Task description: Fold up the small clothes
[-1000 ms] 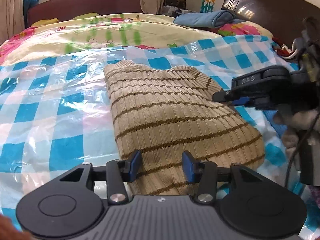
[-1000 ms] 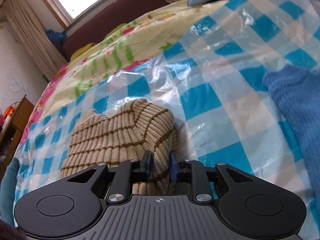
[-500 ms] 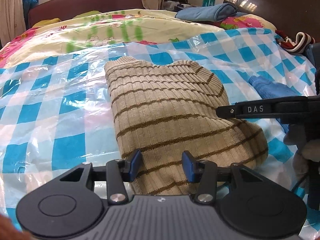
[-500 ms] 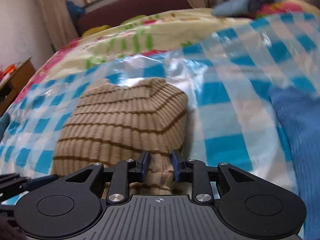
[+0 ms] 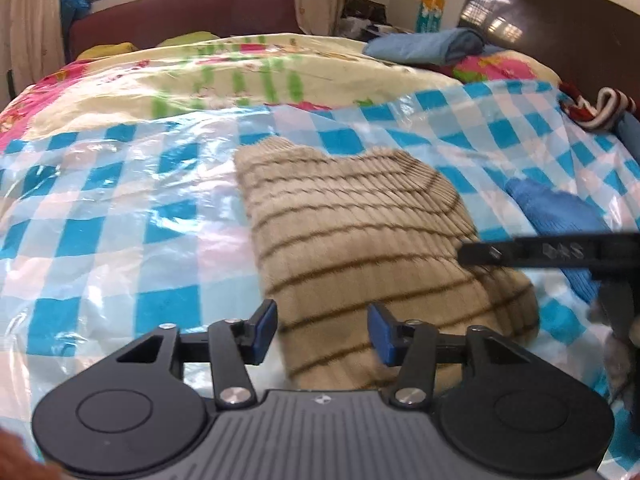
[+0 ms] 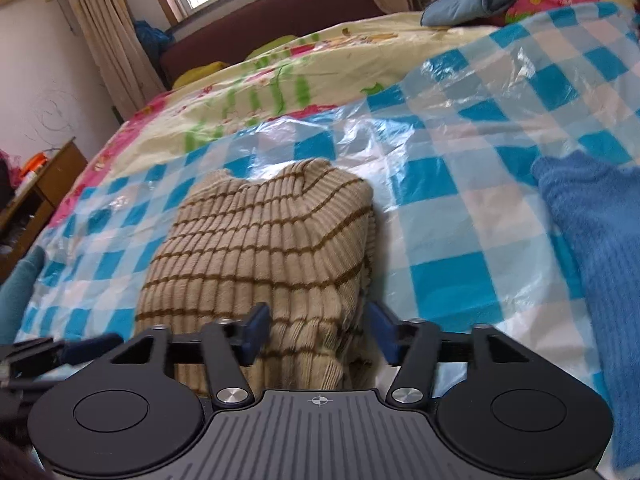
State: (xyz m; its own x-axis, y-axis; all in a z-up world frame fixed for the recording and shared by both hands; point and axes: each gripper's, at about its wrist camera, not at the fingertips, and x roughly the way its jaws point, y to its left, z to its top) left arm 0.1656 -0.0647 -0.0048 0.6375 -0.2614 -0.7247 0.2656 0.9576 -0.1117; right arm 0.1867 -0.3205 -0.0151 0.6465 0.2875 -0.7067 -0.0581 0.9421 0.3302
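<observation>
The left tool tips down and its jaws are opening. The right tool tips down too, jaws opening wide.

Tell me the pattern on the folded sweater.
Beige ribbed knit sweater with thin brown horizontal stripes; clearest in the right wrist view.

We can't see the sweater's near hem: gripper bodies cover it in both views. Right gripper shows in the left view only as one blurred finger, lettering unreadable. Blue knit runs off the right edge.
</observation>
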